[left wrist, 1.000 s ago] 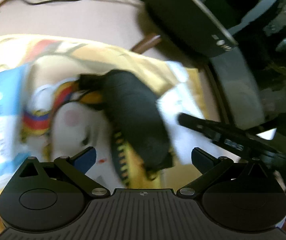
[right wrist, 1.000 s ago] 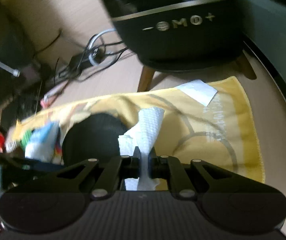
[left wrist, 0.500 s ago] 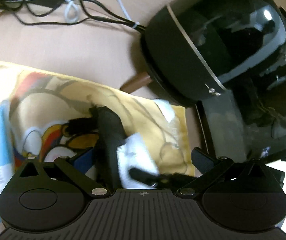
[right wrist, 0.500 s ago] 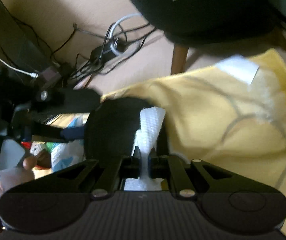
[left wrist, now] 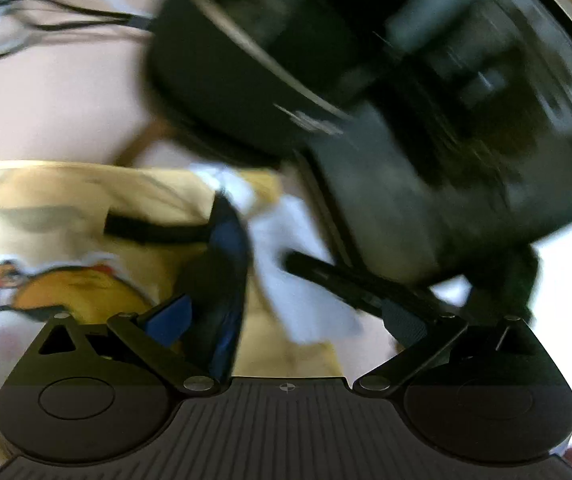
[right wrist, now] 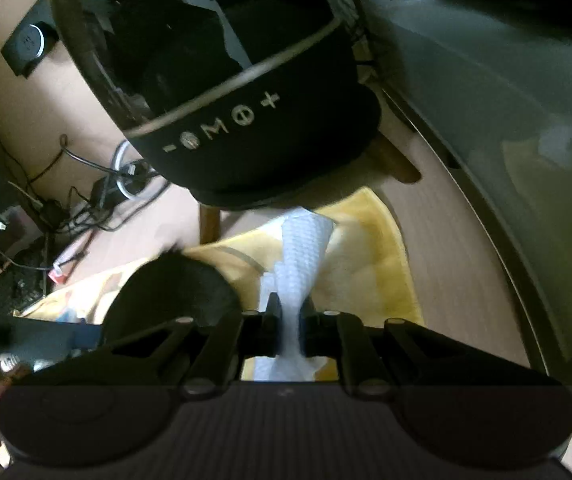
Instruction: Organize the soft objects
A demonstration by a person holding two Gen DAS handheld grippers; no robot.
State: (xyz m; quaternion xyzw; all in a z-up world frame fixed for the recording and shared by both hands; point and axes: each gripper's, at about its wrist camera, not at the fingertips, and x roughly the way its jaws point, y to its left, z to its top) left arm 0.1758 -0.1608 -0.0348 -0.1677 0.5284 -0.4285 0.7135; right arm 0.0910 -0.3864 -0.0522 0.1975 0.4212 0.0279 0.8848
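Pale tabletop (right wrist: 458, 216) carries a yellow towel (right wrist: 370, 264) below the black speaker (right wrist: 254, 140), where the right hand-held gripper (right wrist: 289, 320), pinching a white paper towel (right wrist: 302, 248), likely needs to carry it aside, while the left hand-held gripper (left wrist: 286, 316) is spread.

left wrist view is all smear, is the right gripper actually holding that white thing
observer: yes, the right gripper has the paper towel pinched between its pads, though its jaws are starting to open.
operator: where's the towel sitting
observer: it stands up from the pads, over the yellow cloth, beside a round black soft thing.
operator: and what's behind it
observer: a black round device on wooden legs; its band shows minus, M and plus marks.
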